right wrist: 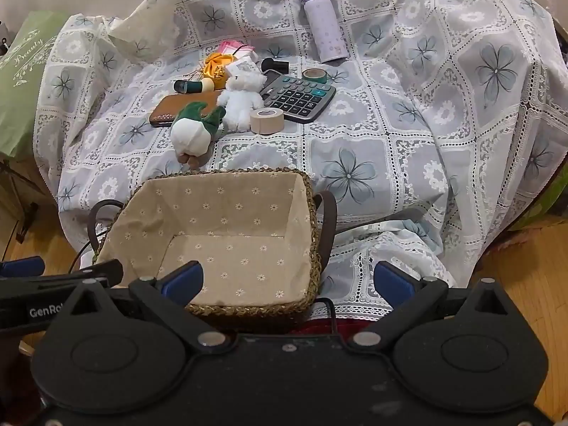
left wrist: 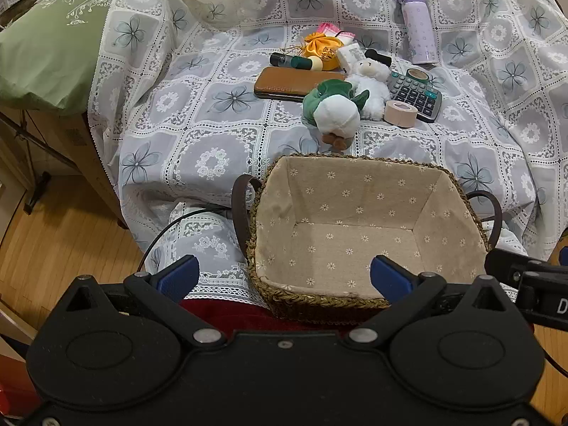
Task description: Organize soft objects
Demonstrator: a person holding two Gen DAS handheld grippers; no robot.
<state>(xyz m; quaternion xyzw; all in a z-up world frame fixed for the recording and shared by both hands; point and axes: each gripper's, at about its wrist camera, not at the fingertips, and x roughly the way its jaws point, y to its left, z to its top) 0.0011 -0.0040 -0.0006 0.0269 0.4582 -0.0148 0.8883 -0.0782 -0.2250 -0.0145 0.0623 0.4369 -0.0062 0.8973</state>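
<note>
The left gripper [left wrist: 284, 278] hangs above the near rim of the woven basket [left wrist: 458, 191] with its jaws spread wide and nothing between them. The right gripper [right wrist: 288, 280] sits beside it, jaws likewise wide apart and holding nothing, its left blue pad over the basket's near right corner. The basket stands at the near edge of the surface, on the flowered lace cloth [right wrist: 408, 149], and its fabric-lined inside holds nothing. Beyond the basket's far rim, toward the middle of the surface, lies the green-and-white plush [left wrist: 333, 108], touching the white plush bear [left wrist: 371, 85] behind it. Around them lie a brown wallet [left wrist: 294, 83], a calculator [left wrist: 415, 94], a beige tape roll [left wrist: 400, 113] and an orange pouch [left wrist: 321, 49]. A purple bottle [left wrist: 417, 25] lies toward the far right.
</note>
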